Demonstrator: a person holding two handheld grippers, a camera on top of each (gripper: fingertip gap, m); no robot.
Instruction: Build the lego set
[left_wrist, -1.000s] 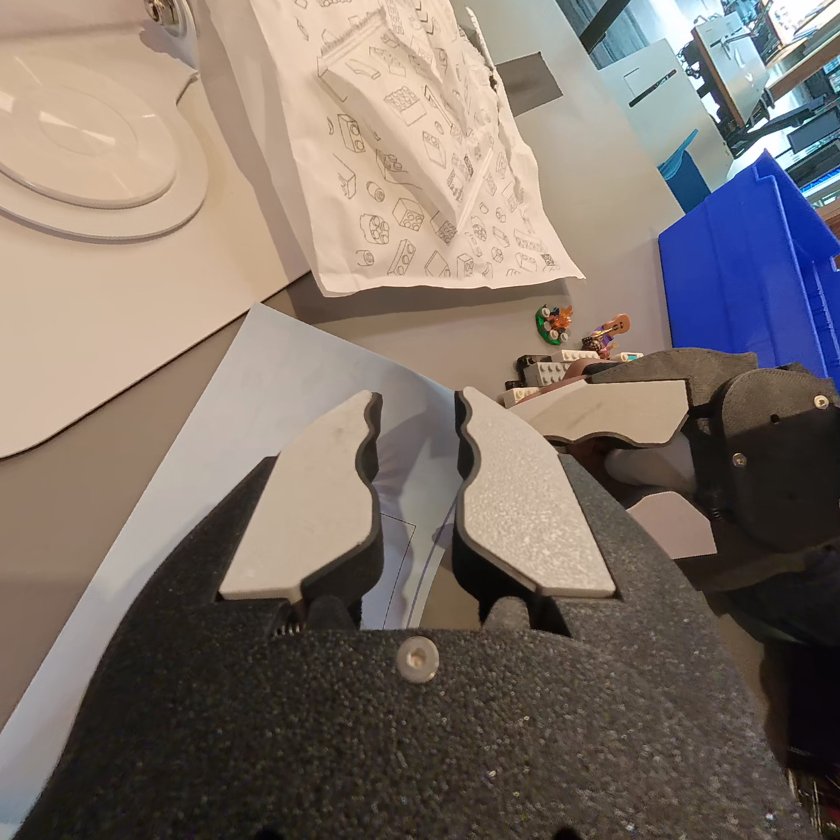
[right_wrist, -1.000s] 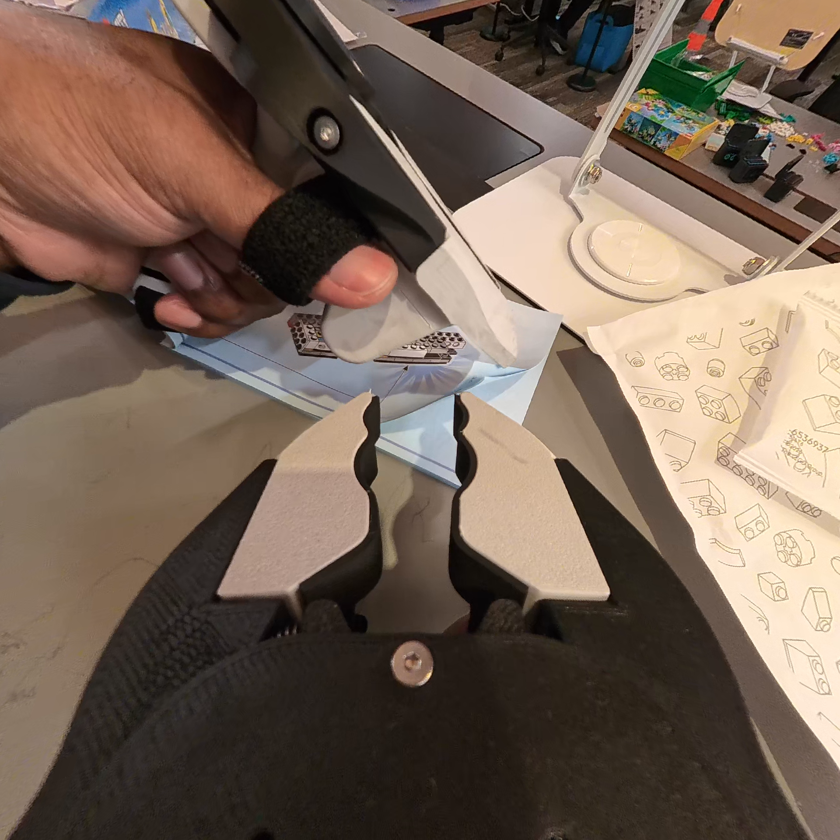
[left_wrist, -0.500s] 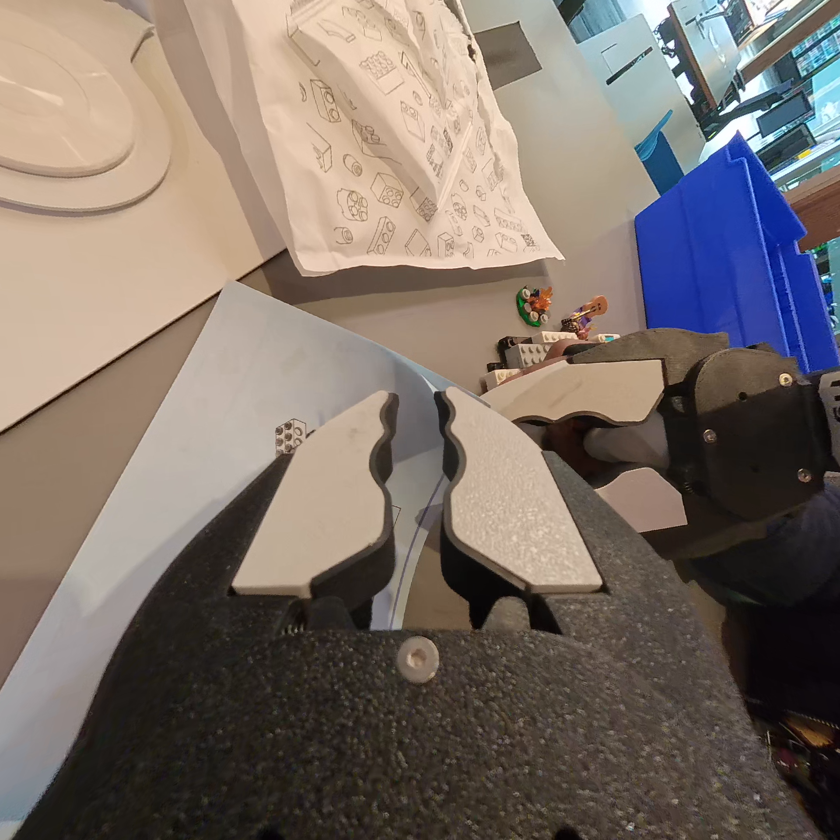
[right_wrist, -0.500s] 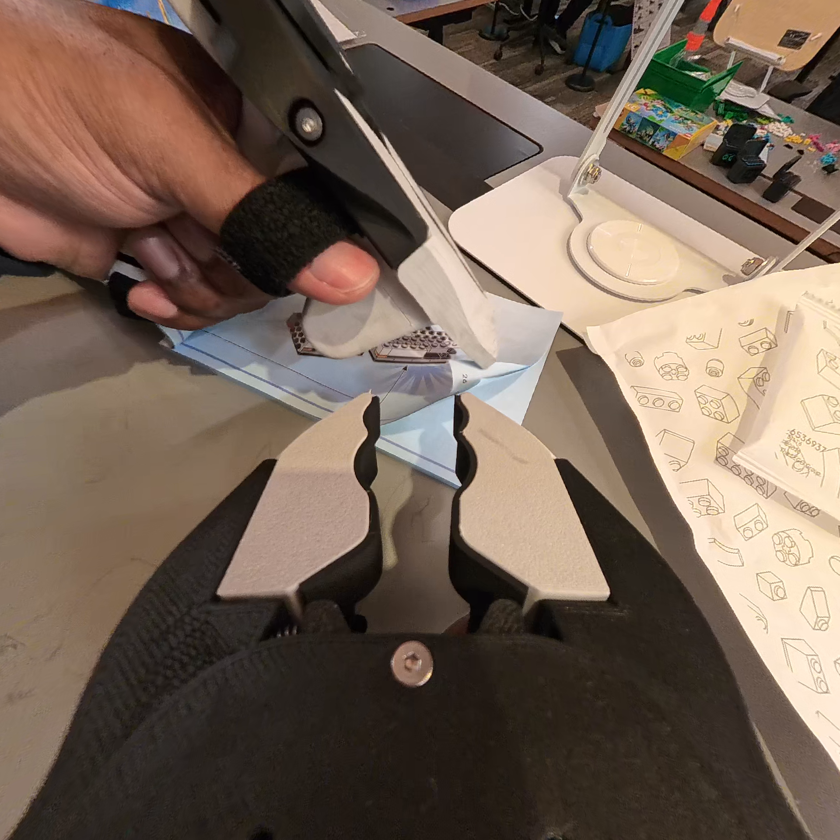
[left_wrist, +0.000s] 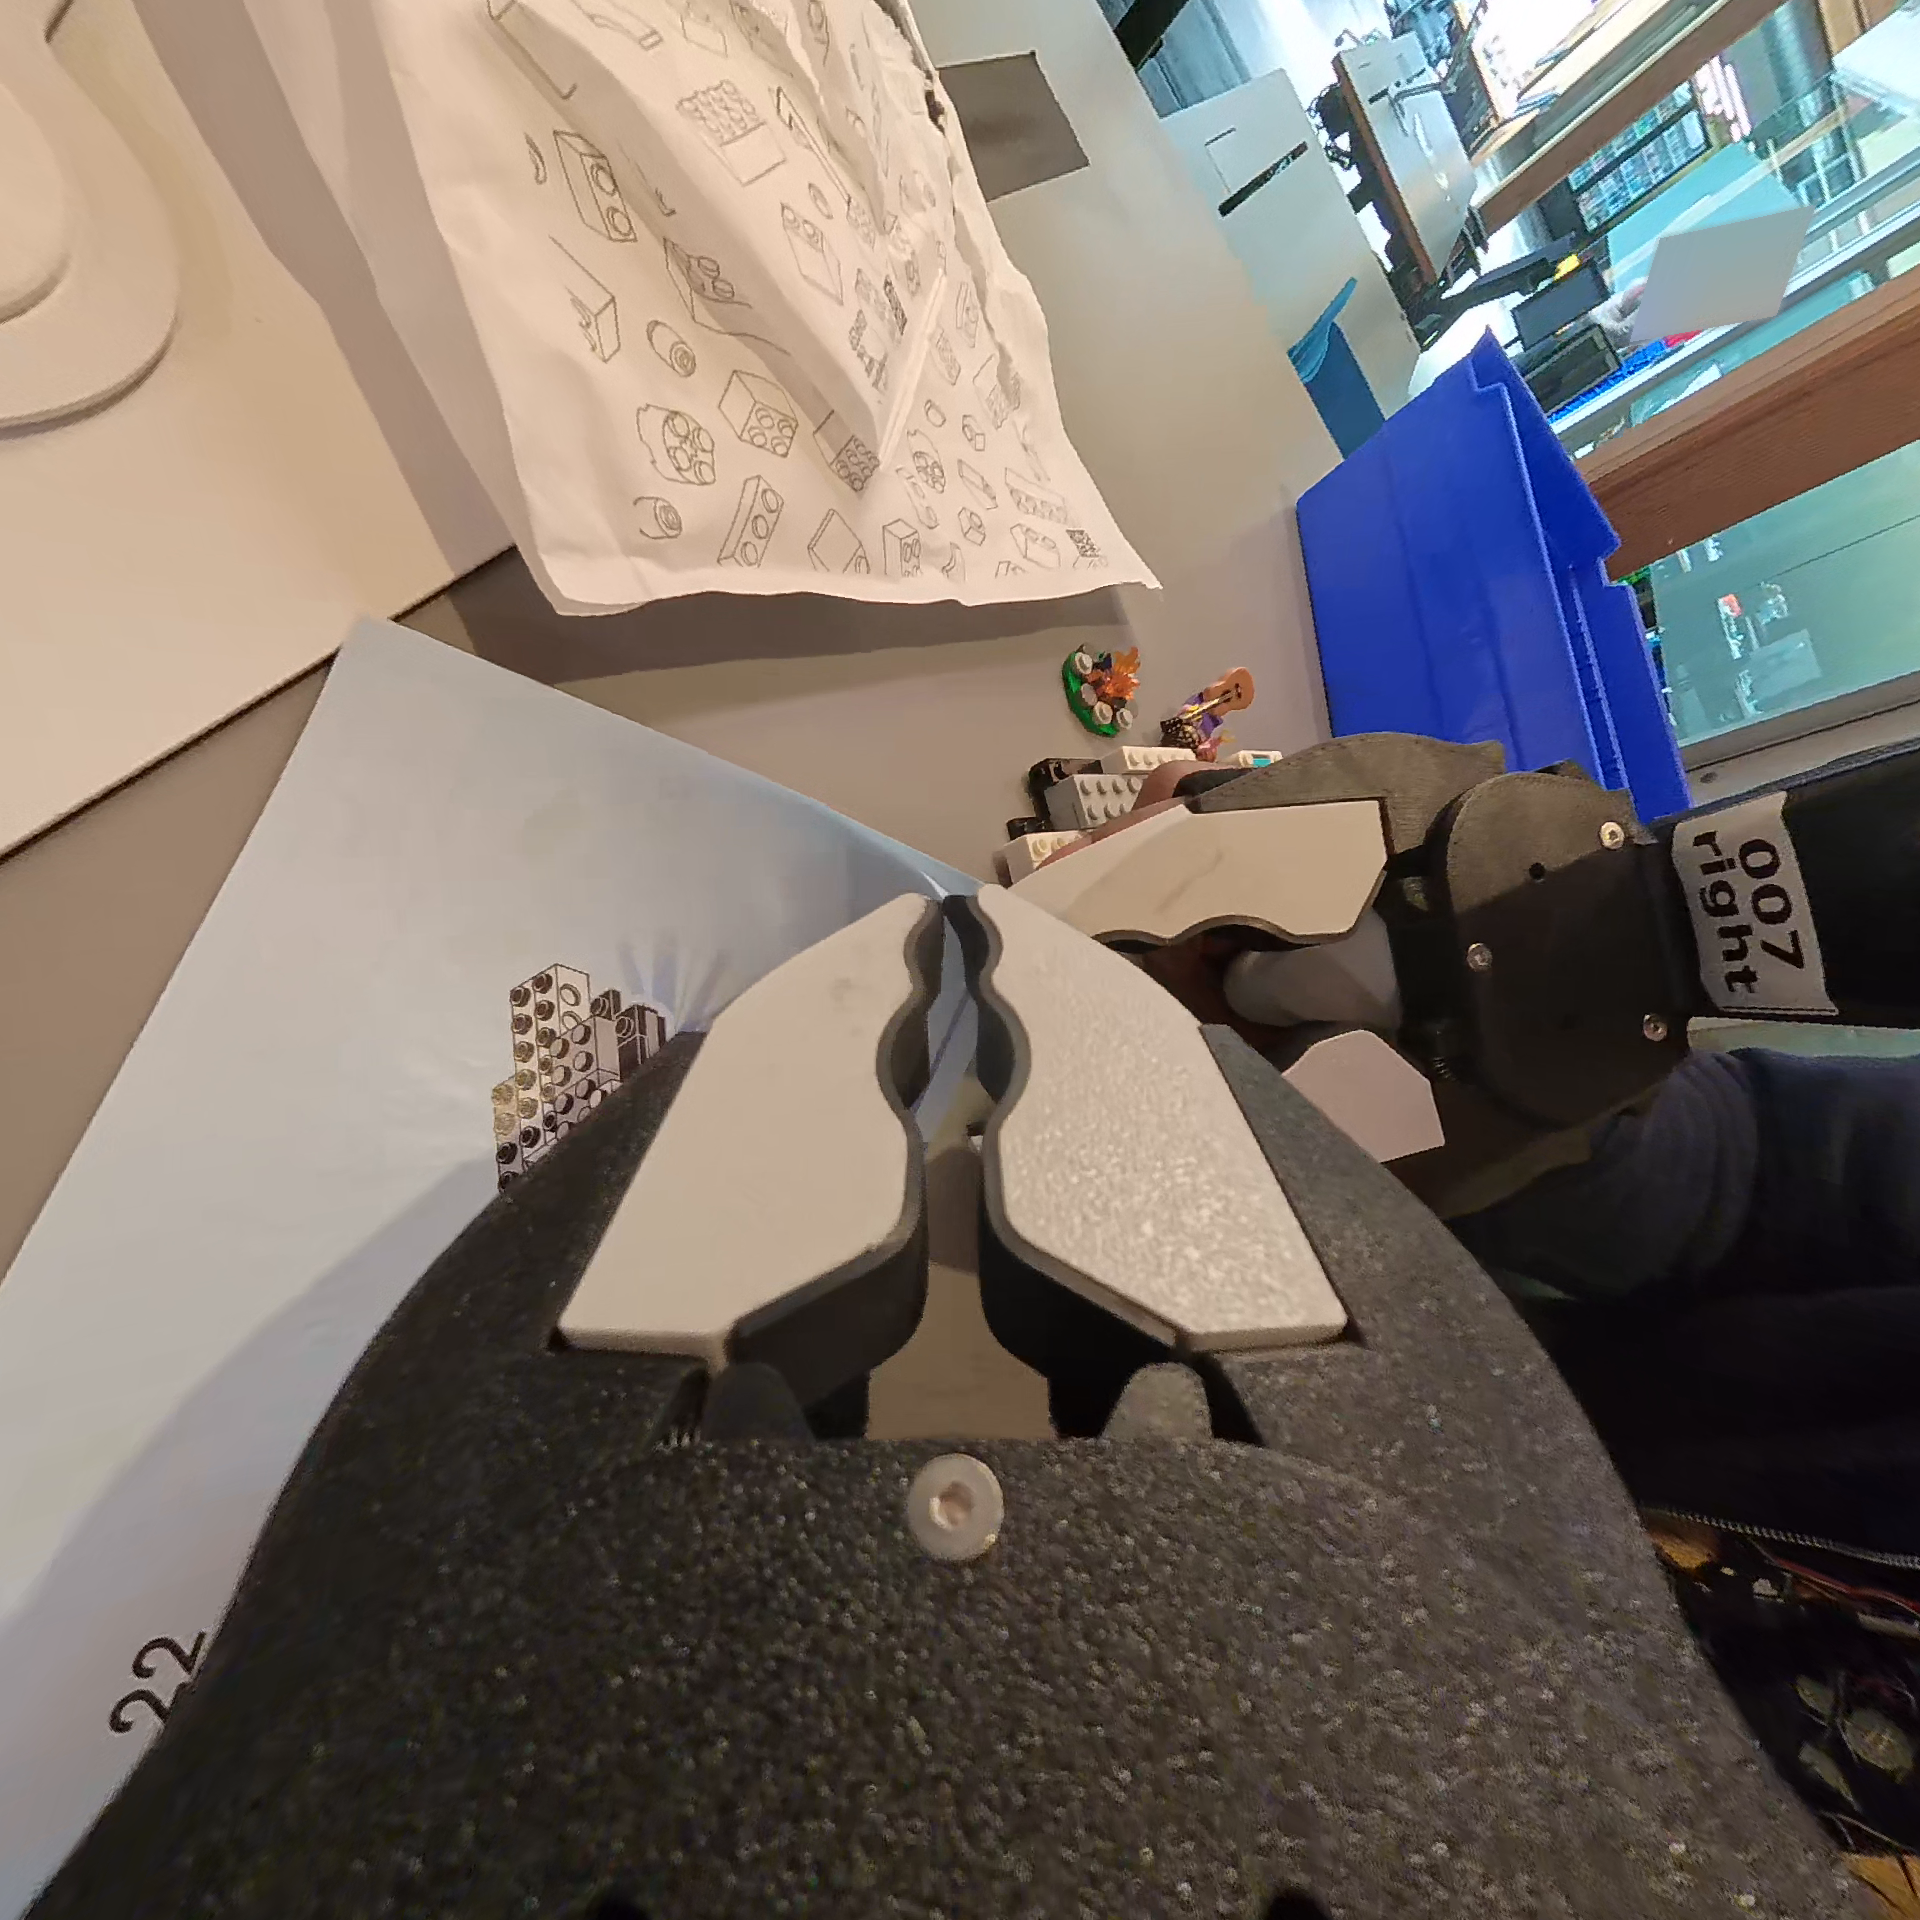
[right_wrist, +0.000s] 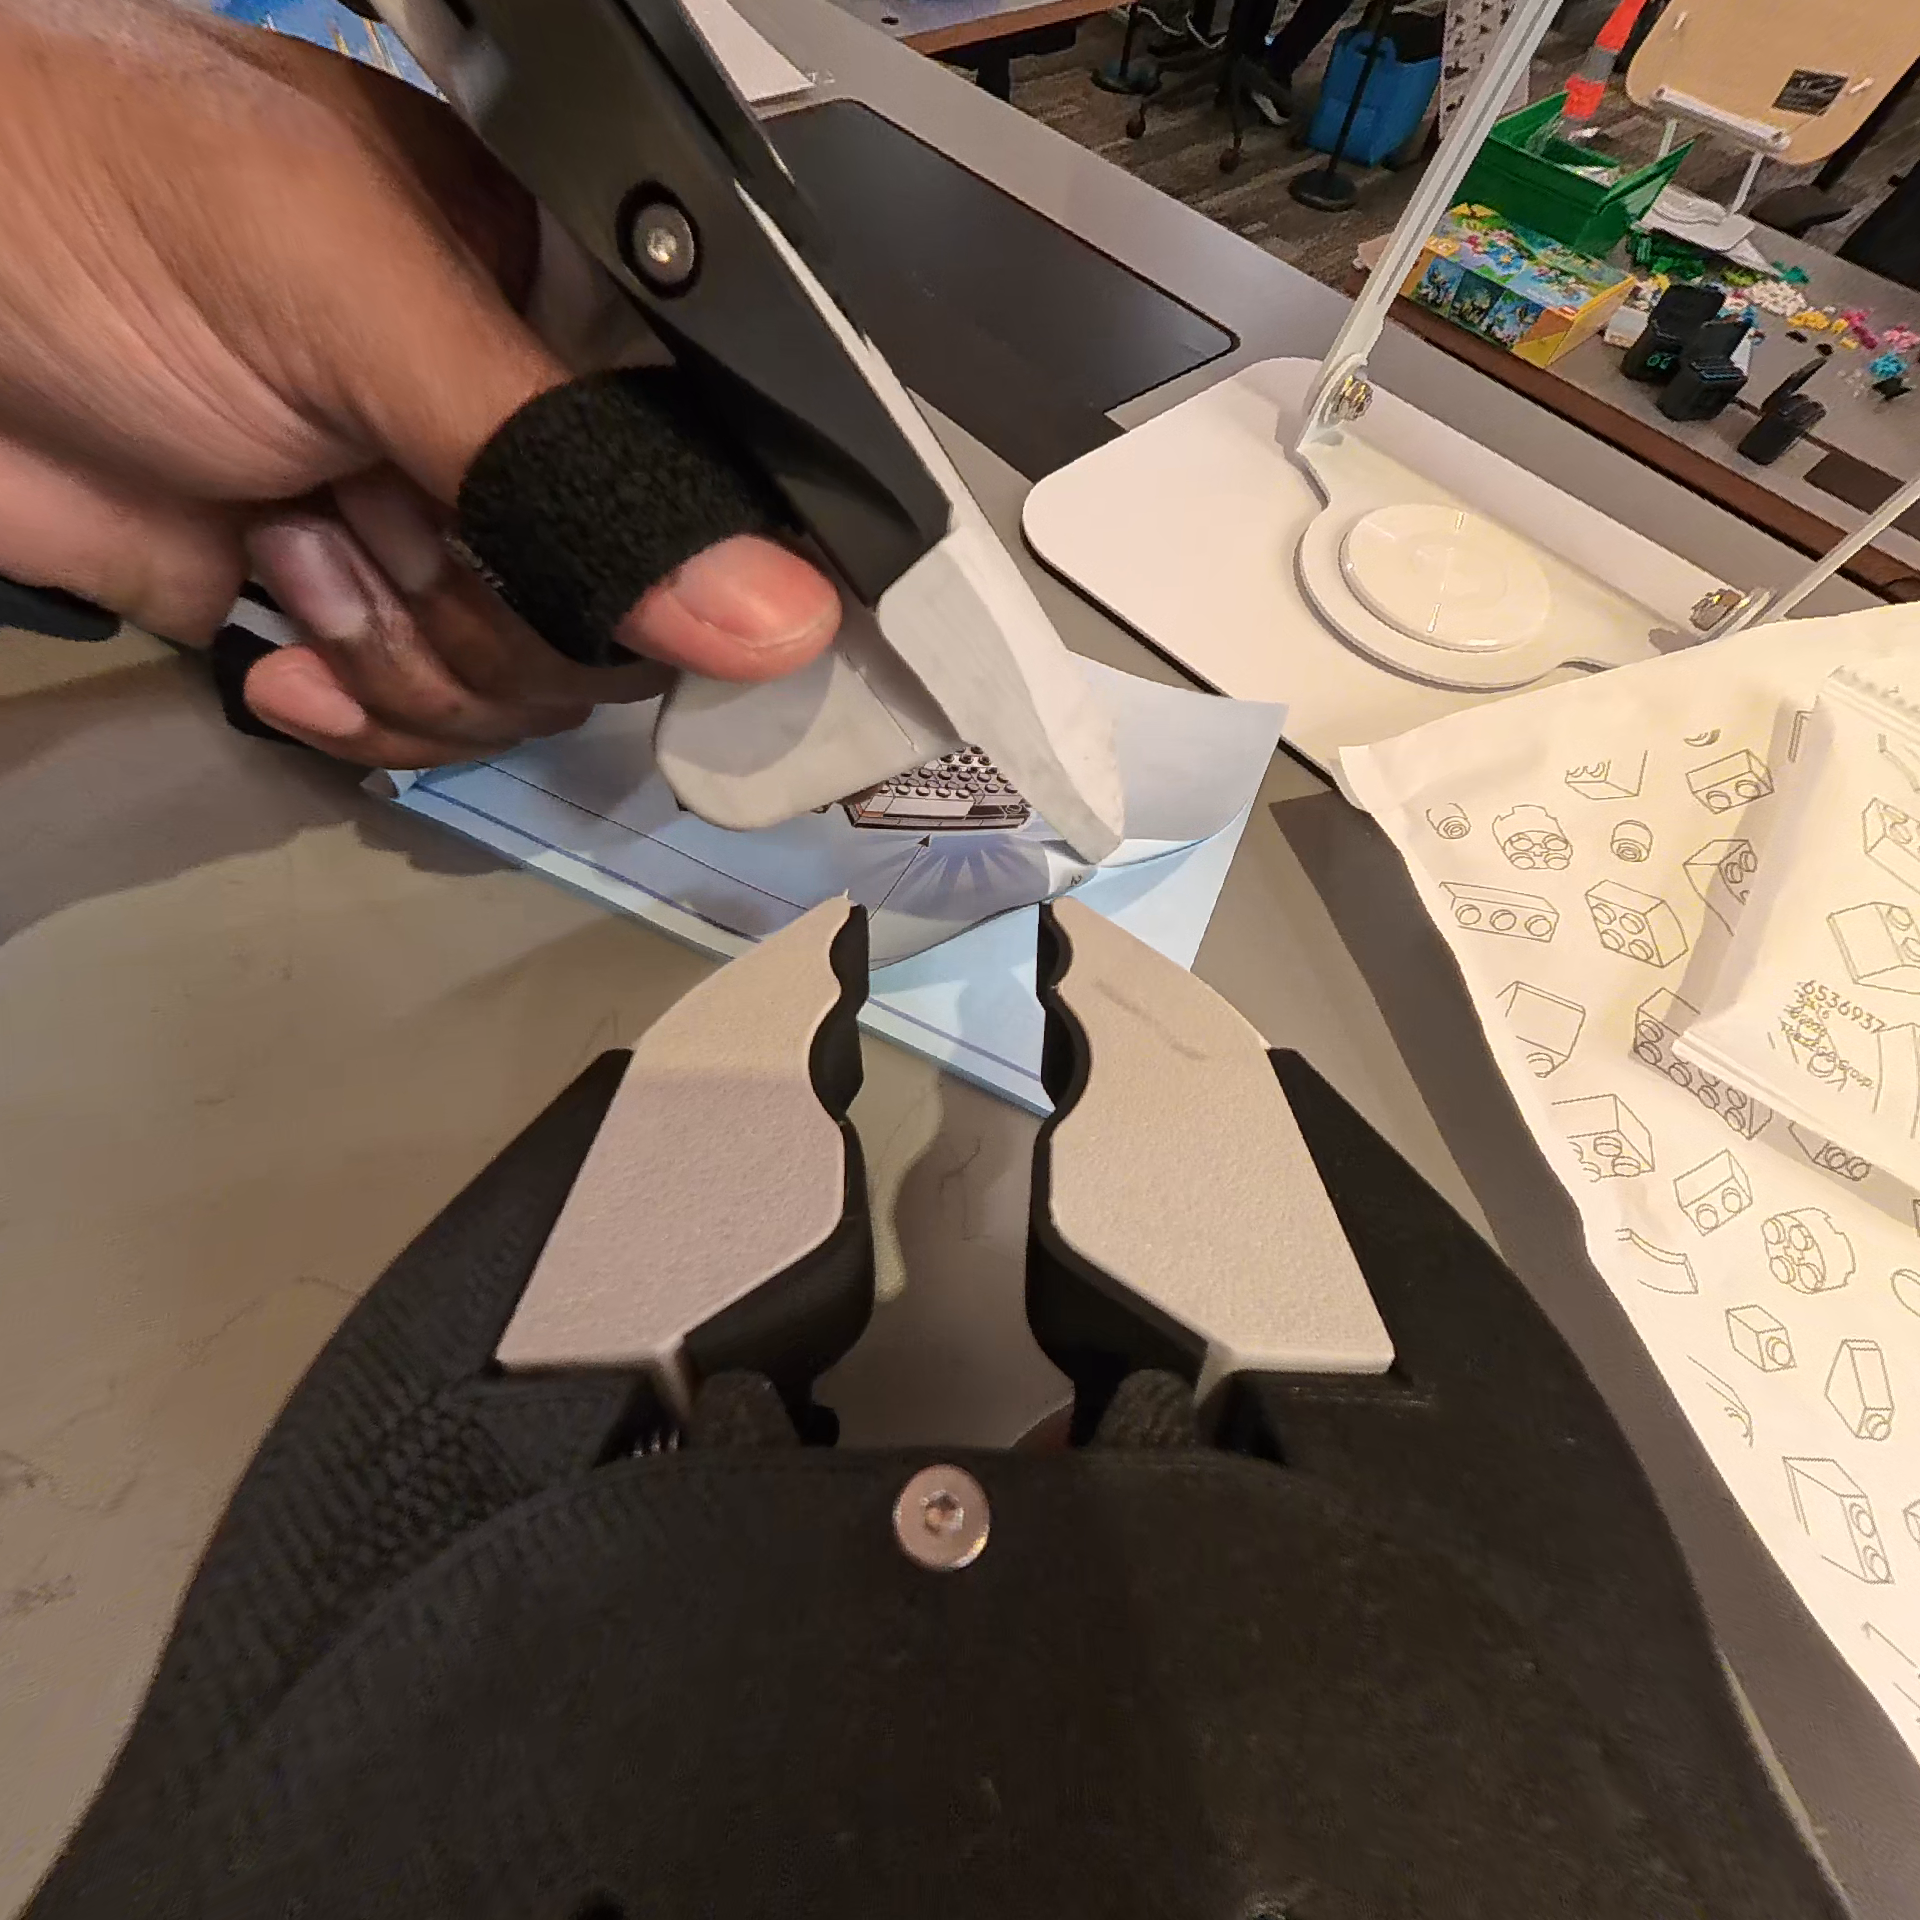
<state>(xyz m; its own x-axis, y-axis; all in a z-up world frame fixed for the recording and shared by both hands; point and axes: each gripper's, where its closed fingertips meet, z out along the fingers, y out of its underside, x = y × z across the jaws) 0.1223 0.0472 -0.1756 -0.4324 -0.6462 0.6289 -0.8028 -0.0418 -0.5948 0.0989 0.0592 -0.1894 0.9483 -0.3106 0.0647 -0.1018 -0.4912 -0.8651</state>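
A light blue instruction booklet (right_wrist: 644, 831) lies open on the grey table. My left gripper (left_wrist: 958, 909) is shut on the edge of one of its pages (left_wrist: 468, 883); the sheet runs between the pads and curves upward. In the right wrist view the left gripper (right_wrist: 1081, 821), held by a hand (right_wrist: 260, 312), pinches the lifted page corner. My right gripper (right_wrist: 951, 925) is open and empty, just short of the booklet's near edge. One of its fingers (left_wrist: 1247, 862) shows to the right of the left gripper.
A white paper bag printed with brick drawings (right_wrist: 1662, 1039) lies to the right, also in the left wrist view (left_wrist: 748, 312). A white stand base (right_wrist: 1434, 582) sits behind the booklet. Small bricks (left_wrist: 1091, 800), a green round piece (left_wrist: 1101, 686) and a blue bin (left_wrist: 1455, 582) lie beyond. Left and right tips are no more than a few centimetres apart. Both grippers' tips are roughly 15 cm from the green round piece (left_wrist: 1101, 686).
My left jaws closed step by step onto the booklet page and its corner now curls up. My right gripper stayed open and still.
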